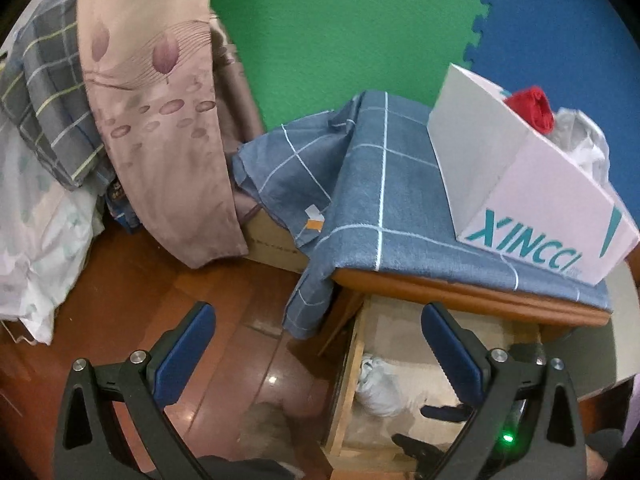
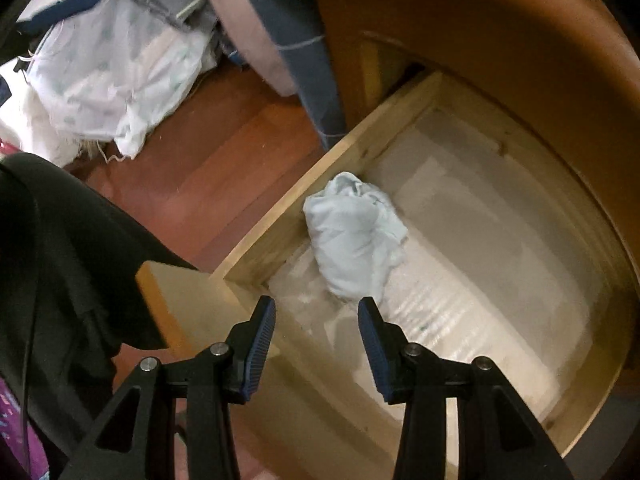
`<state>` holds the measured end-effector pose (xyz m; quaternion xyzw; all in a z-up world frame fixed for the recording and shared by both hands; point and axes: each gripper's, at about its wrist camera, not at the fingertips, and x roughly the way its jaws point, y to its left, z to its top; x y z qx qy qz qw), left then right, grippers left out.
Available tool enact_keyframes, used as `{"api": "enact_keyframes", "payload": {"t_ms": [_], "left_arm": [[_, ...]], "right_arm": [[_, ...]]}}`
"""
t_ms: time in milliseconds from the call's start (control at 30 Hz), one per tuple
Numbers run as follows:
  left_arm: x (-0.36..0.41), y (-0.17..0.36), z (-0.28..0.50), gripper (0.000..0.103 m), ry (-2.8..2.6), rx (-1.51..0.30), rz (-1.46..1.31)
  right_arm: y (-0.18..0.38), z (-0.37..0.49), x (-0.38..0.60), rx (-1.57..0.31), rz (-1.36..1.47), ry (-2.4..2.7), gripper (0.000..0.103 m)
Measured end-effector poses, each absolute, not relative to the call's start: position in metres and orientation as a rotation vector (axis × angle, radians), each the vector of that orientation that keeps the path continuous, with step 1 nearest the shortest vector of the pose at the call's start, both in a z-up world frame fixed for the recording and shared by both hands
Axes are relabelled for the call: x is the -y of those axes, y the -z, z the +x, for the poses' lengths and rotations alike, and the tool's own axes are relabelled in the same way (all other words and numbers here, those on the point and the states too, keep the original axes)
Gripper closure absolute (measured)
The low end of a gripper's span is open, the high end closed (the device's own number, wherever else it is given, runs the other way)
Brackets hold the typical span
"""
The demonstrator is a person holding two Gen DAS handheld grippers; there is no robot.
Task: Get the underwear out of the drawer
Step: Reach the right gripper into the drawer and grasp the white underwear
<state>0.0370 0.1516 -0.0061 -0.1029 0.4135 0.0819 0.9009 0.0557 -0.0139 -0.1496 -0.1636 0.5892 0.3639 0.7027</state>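
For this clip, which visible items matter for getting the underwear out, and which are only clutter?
Job:
- pale blue underwear, bunched against the drawer's side wall
- open wooden drawer
- right claw, open, just short of the underwear
- left claw, open

Clutter:
- white XINCC box
- red cloth in the box
- blue checked cloth
- white fabric on the floor

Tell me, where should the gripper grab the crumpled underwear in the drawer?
Probably the bunched middle of the underwear, coming straight down from above with the open right gripper. It lies in a loose heap against the drawer's left wall, so a sideways approach looks blocked there, while the raised folds on top give the fingers something to pinch.
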Motion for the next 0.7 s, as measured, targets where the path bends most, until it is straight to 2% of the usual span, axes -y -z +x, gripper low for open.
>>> {"api": "enact_keyframes", "payload": {"t_ms": [200, 233, 267, 300, 700], "left_arm": [[-0.13, 0.009, 0.041, 0.001, -0.144, -0.87, -0.098], [-0.128, 0.009, 0.041, 0.001, -0.137, -0.873, -0.087], [-0.126, 0.009, 0.042, 0.001, -0.133, -0.874, -0.079], [-0.124, 0.01, 0.042, 0.001, -0.129, -0.874, -0.072], [-0.124, 0.011, 0.046, 0.001, -0.103, -0.885, -0.085]], "right_arm": [[0.164, 0.067, -0.002, -1.337, -0.411, -0.811, 0.058], [0.167, 0.07, -0.004, -1.341, -0.422, -0.805, 0.056], [0.168, 0.071, -0.005, -1.344, -0.422, -0.808, 0.049], [0.171, 0.072, -0.007, -1.346, -0.424, -0.812, 0.047], [0.196, 0.085, -0.025, -1.345, -0.575, -0.816, 0.046]]}}
